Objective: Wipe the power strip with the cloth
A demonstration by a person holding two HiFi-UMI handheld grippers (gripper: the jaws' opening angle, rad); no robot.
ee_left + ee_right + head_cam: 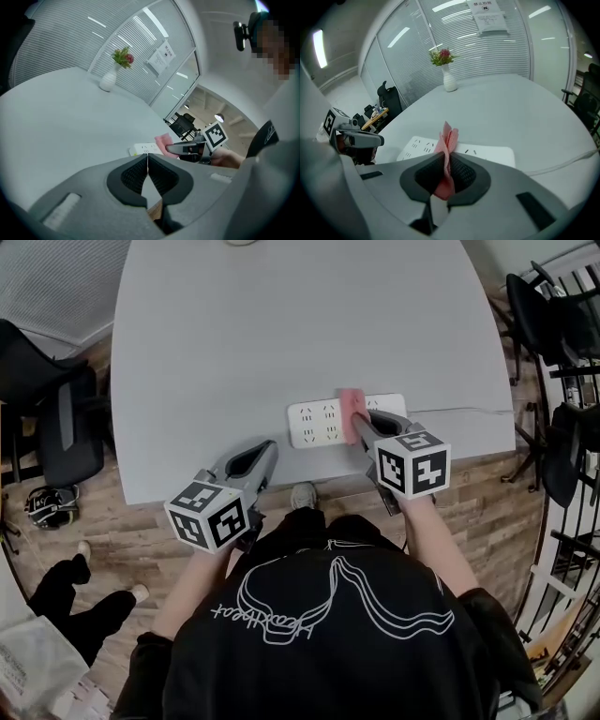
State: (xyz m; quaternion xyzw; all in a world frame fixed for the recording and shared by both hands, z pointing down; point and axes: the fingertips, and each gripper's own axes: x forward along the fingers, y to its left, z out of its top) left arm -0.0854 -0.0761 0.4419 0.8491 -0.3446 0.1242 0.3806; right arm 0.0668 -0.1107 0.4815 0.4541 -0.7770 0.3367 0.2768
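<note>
A white power strip (319, 422) lies flat near the front edge of the grey table (281, 324). My right gripper (360, 424) is shut on a pink cloth (352, 407), held over the strip's middle. The right gripper view shows the cloth (447, 143) pinched upright between the jaws with the strip (487, 152) just beyond. My left gripper (265, 454) hovers at the table's front edge, left of the strip, shut with nothing in it. In the left gripper view the strip (143, 149) and cloth (164, 139) lie ahead to the right.
A white vase with a flower (448, 75) stands at the table's far side. The strip's white cord (464, 410) runs right along the table. Black office chairs (52, 418) stand on the wooden floor to the left and right (553, 324).
</note>
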